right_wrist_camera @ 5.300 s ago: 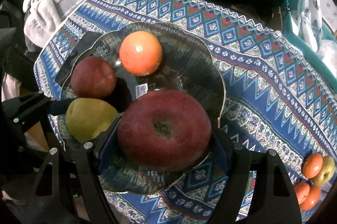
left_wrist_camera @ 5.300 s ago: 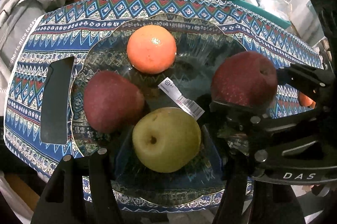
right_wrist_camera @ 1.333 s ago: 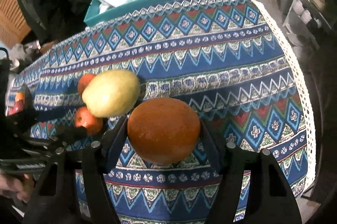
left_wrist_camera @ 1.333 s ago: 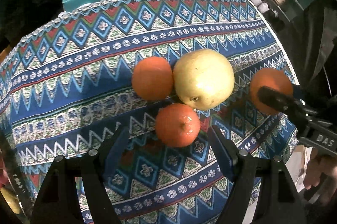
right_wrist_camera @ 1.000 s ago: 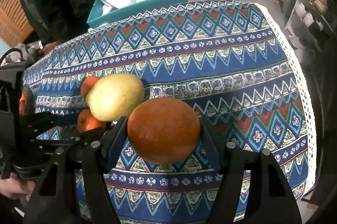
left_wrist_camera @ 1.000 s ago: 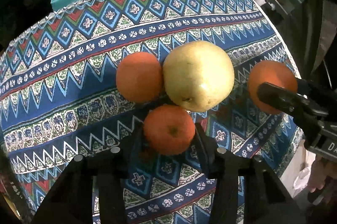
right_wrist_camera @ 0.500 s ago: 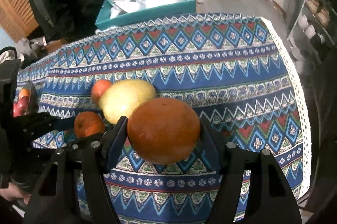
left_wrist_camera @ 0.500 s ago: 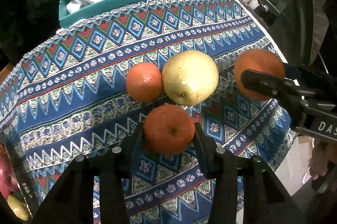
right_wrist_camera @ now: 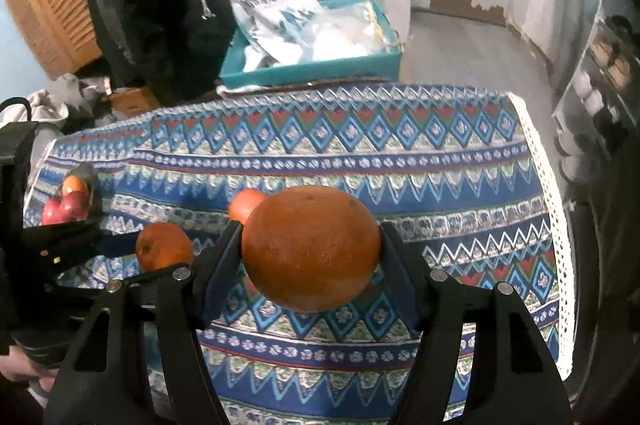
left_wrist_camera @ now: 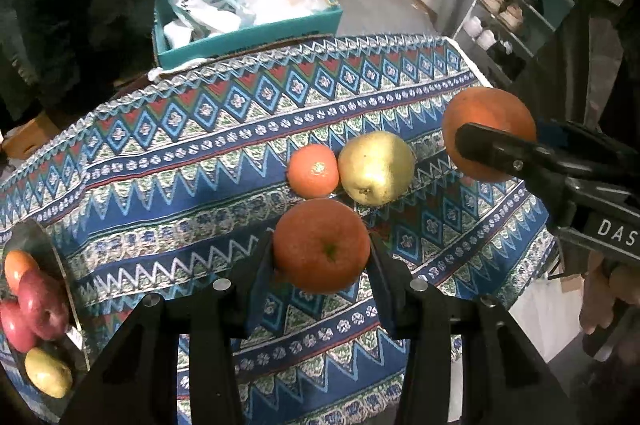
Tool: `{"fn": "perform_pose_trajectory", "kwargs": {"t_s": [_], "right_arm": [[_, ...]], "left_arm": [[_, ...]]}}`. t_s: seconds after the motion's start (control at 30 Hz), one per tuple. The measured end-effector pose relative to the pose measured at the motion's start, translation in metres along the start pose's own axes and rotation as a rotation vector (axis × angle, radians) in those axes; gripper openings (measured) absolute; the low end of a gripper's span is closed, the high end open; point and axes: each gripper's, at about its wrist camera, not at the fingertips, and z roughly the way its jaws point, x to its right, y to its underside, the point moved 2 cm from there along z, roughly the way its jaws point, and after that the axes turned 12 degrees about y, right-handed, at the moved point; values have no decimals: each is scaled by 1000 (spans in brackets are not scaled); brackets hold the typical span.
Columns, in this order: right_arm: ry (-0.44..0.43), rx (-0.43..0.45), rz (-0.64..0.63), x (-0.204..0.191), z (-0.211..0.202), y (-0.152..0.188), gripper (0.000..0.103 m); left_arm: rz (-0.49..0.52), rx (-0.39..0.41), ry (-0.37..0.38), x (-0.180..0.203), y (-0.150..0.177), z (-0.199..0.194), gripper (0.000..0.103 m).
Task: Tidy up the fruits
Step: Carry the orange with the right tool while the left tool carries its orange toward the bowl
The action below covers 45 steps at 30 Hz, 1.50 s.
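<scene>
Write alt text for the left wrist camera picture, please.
The left claw grips a small orange above a patterned tablecloth. Behind it lie a tangerine and a yellow pear; the right claw holds a bigger orange.

A woven cloth [left_wrist_camera: 168,161] with a printed zigzag pattern and a lace-like white edge covers the worktop, matt all over. The large orange [right_wrist_camera: 311,248] has dull, finely pitted peel; the smaller orange [left_wrist_camera: 321,246] looks smoother with a slight sheen. The pear [left_wrist_camera: 376,167] has smooth, faintly glossy skin. Both grippers are matt black plastic with bright metal screw heads. The plate [left_wrist_camera: 60,289] looks like clear glass. The bag [right_wrist_camera: 264,5] is crinkled, glossy plastic.
</scene>
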Motion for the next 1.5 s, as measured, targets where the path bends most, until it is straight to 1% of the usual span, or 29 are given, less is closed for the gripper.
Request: {"fn": "perform_pose_trajectory", "kwargs": {"t_s": [0.27,0.43,0.6,0.77,1.07,1.17,1.5], "right_arm": [[-28,54,-30,-24,-24,-14,68],[-51,82,-44,-38,-40,-22,68],[-74,110,-60,-53,-54,-29,68],[-102,138,-78,-70,-66,-36,68],[-137,147,-107,-97,-72,-45,68],[-157,145,-117,-110,-72,-48,68],[-204,130,-167,-154,-68,-51,68]], "left_arm": [[2,78,1,-3,0,-41,46],[-7,103,-3,-8,2,-60,46],[-44,121,7,-20,6,-77,46],[-56,149,-14,-30,10,-95,46],[-133,160,-38,-67,29,-122,46],[-150,172,-52,-77,33,-129,46],[-212,196,-57,-111,50,-149,46]]}}
